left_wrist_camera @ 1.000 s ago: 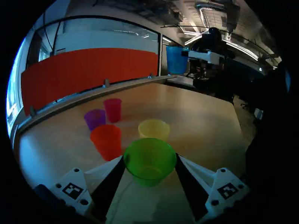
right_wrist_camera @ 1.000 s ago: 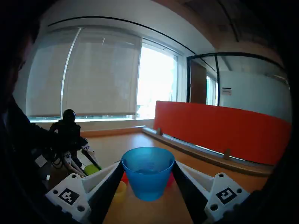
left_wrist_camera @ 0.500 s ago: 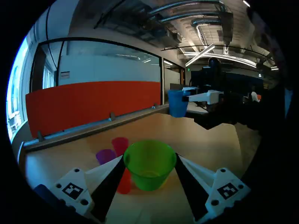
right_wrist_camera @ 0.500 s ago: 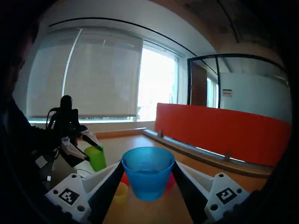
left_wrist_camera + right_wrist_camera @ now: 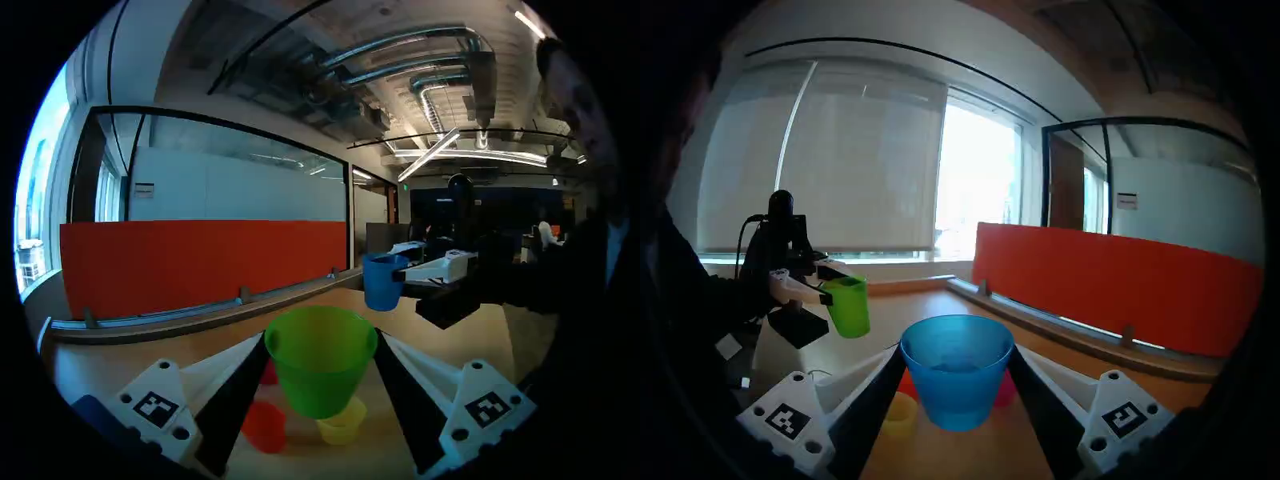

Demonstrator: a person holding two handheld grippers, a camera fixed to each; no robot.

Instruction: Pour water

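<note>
Left gripper view: the left gripper (image 5: 320,342) pinches a green cup (image 5: 321,364) upright above the table (image 5: 120,356), where a red cup (image 5: 264,426) and a yellow cup (image 5: 342,422) stand.

Right gripper view: the right gripper (image 5: 958,356) clamps a blue cup (image 5: 958,384) of water above the table.

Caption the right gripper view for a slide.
Right gripper grips a blue cup holding water; left gripper holds a green cup.
</note>
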